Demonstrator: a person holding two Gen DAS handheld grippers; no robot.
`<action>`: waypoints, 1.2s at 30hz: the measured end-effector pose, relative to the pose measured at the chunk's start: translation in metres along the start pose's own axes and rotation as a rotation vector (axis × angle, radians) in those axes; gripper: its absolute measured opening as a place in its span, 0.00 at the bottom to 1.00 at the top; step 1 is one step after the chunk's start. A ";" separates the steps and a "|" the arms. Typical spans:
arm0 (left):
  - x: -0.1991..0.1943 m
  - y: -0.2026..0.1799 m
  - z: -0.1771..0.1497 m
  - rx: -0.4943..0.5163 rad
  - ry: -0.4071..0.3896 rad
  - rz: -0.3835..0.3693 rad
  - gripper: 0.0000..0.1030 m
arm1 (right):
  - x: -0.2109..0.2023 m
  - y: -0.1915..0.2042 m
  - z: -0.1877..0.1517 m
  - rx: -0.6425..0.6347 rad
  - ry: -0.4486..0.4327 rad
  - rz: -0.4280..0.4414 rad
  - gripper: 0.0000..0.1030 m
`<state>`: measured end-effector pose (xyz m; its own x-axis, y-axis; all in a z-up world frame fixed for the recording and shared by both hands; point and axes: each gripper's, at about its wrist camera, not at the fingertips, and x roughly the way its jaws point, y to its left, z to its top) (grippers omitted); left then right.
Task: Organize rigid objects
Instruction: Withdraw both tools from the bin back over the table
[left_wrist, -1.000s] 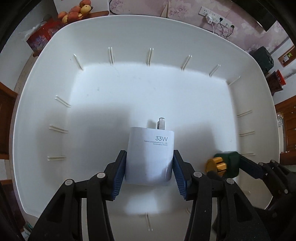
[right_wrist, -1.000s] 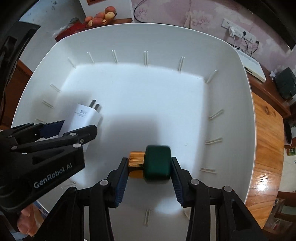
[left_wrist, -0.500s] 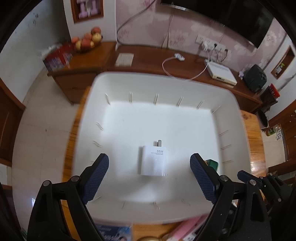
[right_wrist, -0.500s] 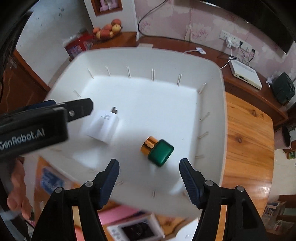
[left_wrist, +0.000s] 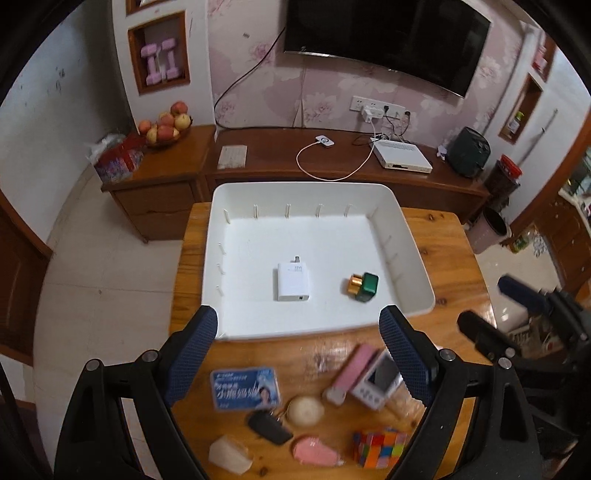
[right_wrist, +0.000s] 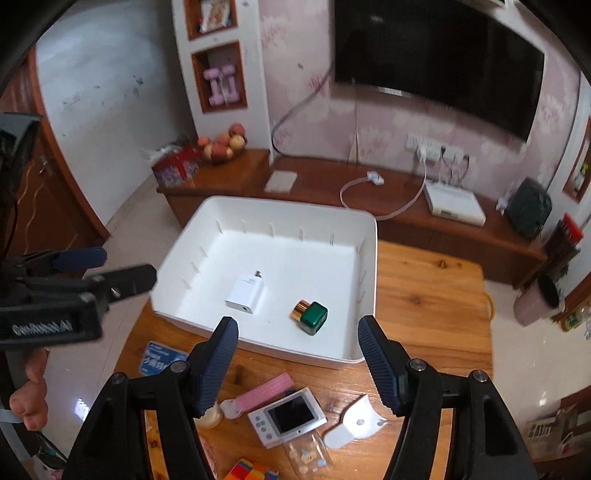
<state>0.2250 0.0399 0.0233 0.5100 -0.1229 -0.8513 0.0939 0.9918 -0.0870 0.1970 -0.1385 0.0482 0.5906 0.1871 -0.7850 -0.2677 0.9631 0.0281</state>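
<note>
Both tongs are empty, jaws spread wide and above the wooden table. The left gripper and the right gripper have just been opening, nothing between their pads. The white rectangular plastic bin sits on the table's far half. Inside it the white plug-in charger block lies near the middle, the green square bottle with gold cap near its right wall. Loose items lie on the table in front of the bin: a multicoloured puzzle cube, a small white screen gadget.
</note>
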 end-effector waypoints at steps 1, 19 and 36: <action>-0.009 -0.004 -0.005 0.012 -0.013 0.002 0.88 | -0.010 0.000 -0.002 -0.009 -0.016 -0.005 0.66; -0.094 -0.027 -0.072 0.068 -0.088 0.008 0.88 | -0.127 0.027 -0.062 -0.090 -0.171 0.072 0.79; -0.108 -0.042 -0.144 0.104 -0.113 -0.011 0.88 | -0.138 0.024 -0.124 -0.049 -0.215 0.085 0.80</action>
<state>0.0434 0.0169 0.0444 0.6009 -0.1427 -0.7865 0.1854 0.9820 -0.0365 0.0147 -0.1649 0.0806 0.7117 0.3096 -0.6306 -0.3571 0.9325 0.0547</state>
